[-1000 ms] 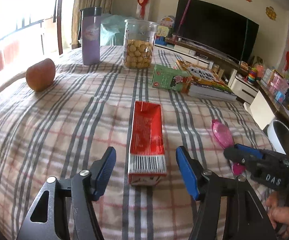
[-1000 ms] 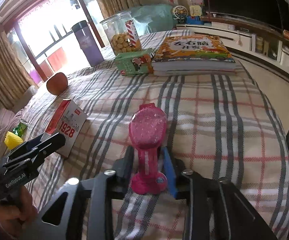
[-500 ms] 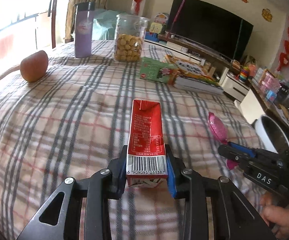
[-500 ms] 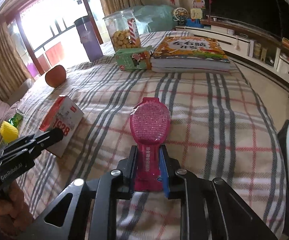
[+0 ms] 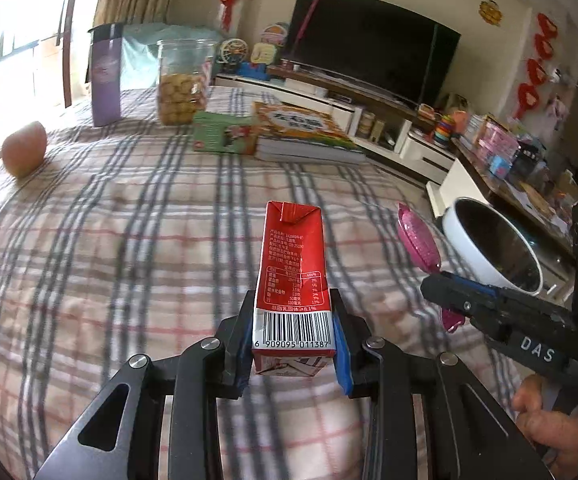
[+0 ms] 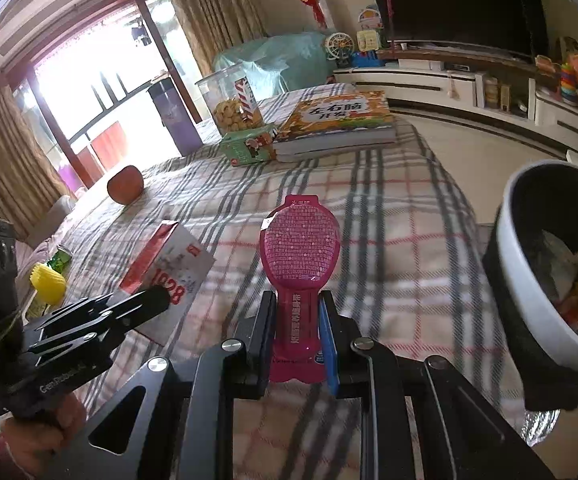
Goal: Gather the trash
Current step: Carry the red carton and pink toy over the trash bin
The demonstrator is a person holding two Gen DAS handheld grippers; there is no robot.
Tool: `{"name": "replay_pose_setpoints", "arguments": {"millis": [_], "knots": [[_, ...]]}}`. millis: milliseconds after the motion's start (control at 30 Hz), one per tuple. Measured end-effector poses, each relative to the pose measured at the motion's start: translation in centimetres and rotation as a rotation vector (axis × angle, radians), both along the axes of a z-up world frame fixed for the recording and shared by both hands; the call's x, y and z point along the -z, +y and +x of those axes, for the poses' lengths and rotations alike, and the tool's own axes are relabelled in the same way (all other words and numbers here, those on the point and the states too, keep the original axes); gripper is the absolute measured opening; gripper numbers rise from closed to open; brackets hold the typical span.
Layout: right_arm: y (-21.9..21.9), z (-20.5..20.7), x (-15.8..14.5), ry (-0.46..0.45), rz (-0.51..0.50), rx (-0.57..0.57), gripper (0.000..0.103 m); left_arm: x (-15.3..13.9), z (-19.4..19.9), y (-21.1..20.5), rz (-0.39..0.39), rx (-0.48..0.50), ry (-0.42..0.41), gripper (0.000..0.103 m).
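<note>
Clamping: red carton (image 5: 294,276) gripped by left gripper (image 5: 294,344); pink packet (image 6: 299,268) gripped by right gripper (image 6: 298,344), beside table's (image 6: 389,216) bin-side edge.

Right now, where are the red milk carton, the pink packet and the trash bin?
red milk carton (image 5: 294,268), left wrist view, its printed top face.
pink packet (image 6: 300,240), right wrist view, its round upper part.
trash bin (image 6: 529,292), right wrist view, its white outer wall.

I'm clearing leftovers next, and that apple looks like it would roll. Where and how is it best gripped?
Grip the apple across its widest middle, coming down from above. It sits alone on the plaid cloth with open space all round, and a round body tends to slip out of pads set high or low. Both grippers are busy now: the left gripper holds the red carton, the right gripper the pink pack.
</note>
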State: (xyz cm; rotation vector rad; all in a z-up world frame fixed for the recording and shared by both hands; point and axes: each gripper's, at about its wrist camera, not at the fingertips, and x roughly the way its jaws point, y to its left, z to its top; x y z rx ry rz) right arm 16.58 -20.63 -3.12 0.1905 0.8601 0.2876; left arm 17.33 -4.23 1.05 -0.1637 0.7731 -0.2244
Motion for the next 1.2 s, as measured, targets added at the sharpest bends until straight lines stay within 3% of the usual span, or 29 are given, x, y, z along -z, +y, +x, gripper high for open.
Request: {"name": "replay_pose_setpoints", "arguments": {"millis": [600, 1200], "knots": [[-5.1, -4.0, -1.4, -0.032, 0.051, 0.092, 0.021, -1.0, -0.6, -6.0, 0.037, 0.120, -0.013, 0.031], [-8.3, -5.5, -3.0, -0.077, 0.066, 0.152, 0.021, -1.8, -0.3, -9.0, 0.058, 0.184, -0.037, 0.031]]}}
